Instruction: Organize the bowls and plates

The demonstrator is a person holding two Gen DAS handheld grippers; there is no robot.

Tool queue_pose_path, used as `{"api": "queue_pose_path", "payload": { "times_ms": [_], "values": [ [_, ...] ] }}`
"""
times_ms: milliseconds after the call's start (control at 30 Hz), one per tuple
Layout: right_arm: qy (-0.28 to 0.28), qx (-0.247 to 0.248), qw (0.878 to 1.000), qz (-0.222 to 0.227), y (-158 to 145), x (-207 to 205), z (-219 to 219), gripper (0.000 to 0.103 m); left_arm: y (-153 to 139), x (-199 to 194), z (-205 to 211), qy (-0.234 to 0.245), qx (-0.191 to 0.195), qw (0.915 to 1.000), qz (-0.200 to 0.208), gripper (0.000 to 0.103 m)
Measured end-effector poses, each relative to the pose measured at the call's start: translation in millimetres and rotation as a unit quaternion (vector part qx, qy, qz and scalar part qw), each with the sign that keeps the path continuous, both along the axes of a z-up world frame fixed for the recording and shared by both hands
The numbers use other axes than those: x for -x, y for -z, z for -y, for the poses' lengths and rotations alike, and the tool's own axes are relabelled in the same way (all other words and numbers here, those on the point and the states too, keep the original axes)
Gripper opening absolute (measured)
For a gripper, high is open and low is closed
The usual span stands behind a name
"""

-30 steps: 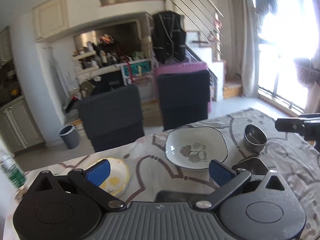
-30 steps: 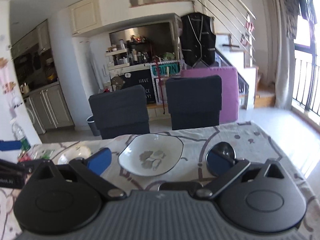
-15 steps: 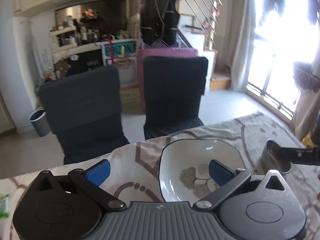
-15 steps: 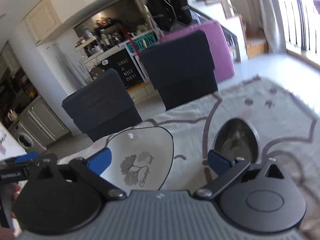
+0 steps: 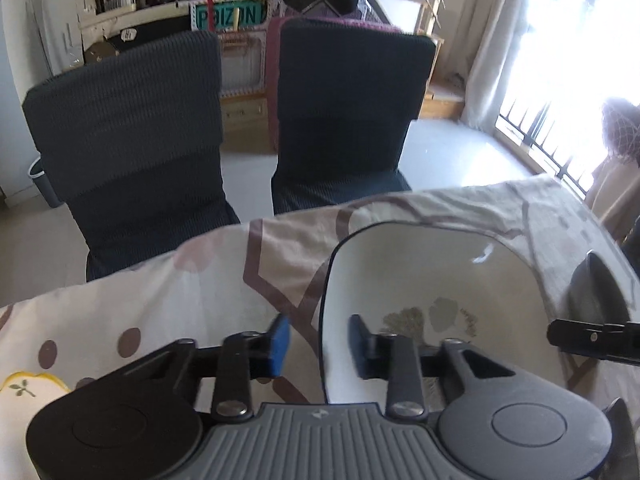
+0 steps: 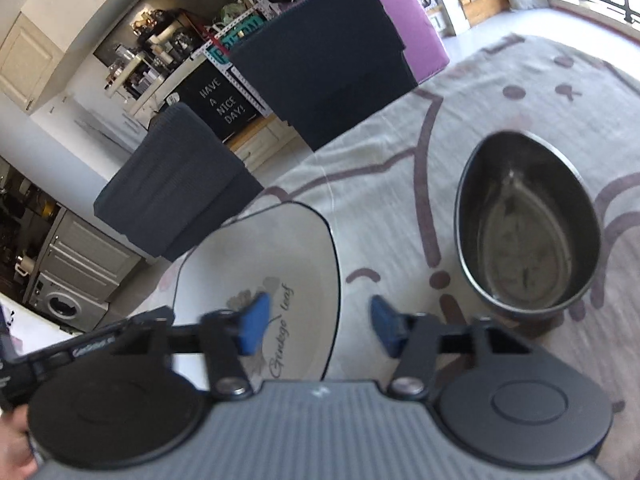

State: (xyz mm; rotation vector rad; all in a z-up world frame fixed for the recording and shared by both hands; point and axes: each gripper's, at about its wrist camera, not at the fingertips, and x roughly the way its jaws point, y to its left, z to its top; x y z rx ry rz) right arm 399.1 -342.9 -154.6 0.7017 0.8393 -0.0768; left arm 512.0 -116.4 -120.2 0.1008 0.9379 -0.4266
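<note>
A white plate with a dark rim and a leaf print (image 5: 432, 276) lies on the tablecloth; it also shows in the right wrist view (image 6: 256, 264). My left gripper (image 5: 318, 344) is open and straddles the plate's left rim, one finger outside and one over the plate. My right gripper (image 6: 318, 326) is open and straddles the plate's right rim. A steel bowl (image 6: 528, 224) stands to the right of the plate; its edge shows in the left wrist view (image 5: 596, 292). A yellow-rimmed dish (image 5: 24, 392) lies at the far left.
Two dark chairs (image 5: 132, 132) (image 5: 348, 108) stand at the table's far edge. The patterned tablecloth (image 5: 160, 308) covers the table. A purple panel (image 6: 404, 20) stands behind one chair. A window is on the right.
Both grippers have moved forward and down to the white plate and narrowed their fingers around its opposite rims. The yellow dish has slid to the left edge of view.
</note>
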Motion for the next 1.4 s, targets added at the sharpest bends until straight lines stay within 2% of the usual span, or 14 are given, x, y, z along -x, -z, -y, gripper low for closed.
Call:
{"api": "queue_pose_path", "payload": {
  "times_ms": [67, 133, 200, 300, 400, 633, 767, 967, 1133, 1233, 1400],
  "values": [
    [0.005, 0.005, 1.000, -0.006, 4, 1, -2, 0.044, 7, -5, 3, 0.000, 0.002, 1.0000, -0.001, 0.030],
    [0.014, 0.006, 1.000, -0.005, 8, -1, 0, 0.037, 11, -7, 1, -0.001, 0.020, 0.9998, -0.009, 0.030],
    [0.020, -0.001, 1.000, -0.004, 11, -1, 2, 0.021, 15, -9, 1, -0.004, 0.021, 0.9996, -0.017, 0.030],
    [0.021, 0.010, 1.000, -0.007, 11, -6, 0, 0.015, 17, -9, -1, 0.000, 0.025, 0.9995, -0.020, 0.024],
    [0.002, 0.012, 1.000, -0.009, 13, -12, -4, 0.010, 16, -9, 0, 0.005, 0.033, 0.9992, -0.023, 0.014],
    [-0.016, 0.013, 1.000, -0.011, 18, -17, -3, 0.008, 15, -2, 5, 0.012, 0.017, 0.9998, -0.003, 0.014],
    [-0.043, 0.060, 0.997, -0.004, 12, -12, -11, 0.008, 11, 13, 7, 0.005, 0.009, 0.9999, 0.013, 0.014],
    [-0.051, 0.073, 0.996, 0.011, -5, 1, -11, 0.009, -23, 43, 3, -0.012, 0.017, 0.9985, 0.050, 0.013],
    [-0.067, 0.077, 0.994, 0.042, -49, 24, -14, 0.009, -75, 83, -14, -0.016, 0.027, 0.9959, 0.084, 0.012],
    [-0.094, 0.079, 0.991, 0.058, -78, 47, -23, 0.010, -109, 116, -33, -0.024, 0.043, 0.9943, 0.095, 0.010],
    [-0.123, 0.052, 0.988, 0.074, -117, 94, -38, 0.010, -151, 188, -58, -0.030, 0.035, 0.9917, 0.120, 0.010]
  ]
}}
